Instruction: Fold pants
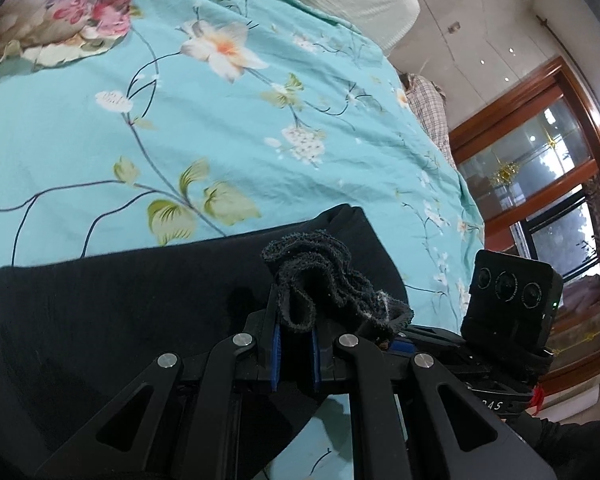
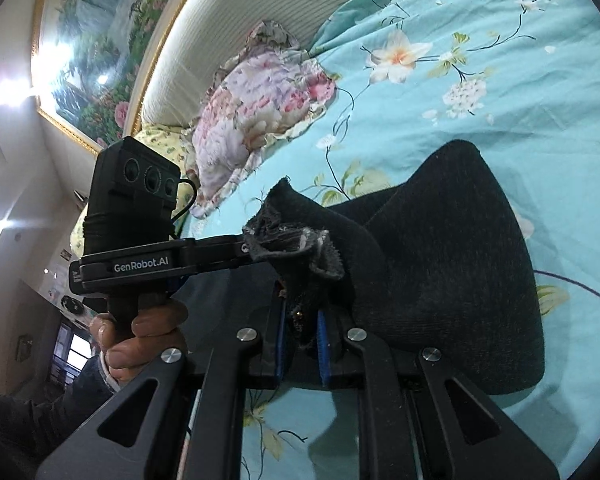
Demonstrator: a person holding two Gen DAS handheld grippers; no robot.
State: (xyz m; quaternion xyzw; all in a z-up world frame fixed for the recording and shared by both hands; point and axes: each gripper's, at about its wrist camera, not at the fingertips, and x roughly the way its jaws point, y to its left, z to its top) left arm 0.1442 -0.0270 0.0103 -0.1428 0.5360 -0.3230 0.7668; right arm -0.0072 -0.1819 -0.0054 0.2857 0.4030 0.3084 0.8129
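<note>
A: Floral bedsheet (image 1: 260, 128) is covered by the black pants (image 1: 100, 308), lifted at the hem.
B: Hem is clamped by left gripper (image 1: 294, 326) and right gripper (image 2: 302, 320). Edges should be kept level, tension even.

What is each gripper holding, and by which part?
Both the left gripper and right gripper clamp the black pants at a frayed hem edge.
</note>
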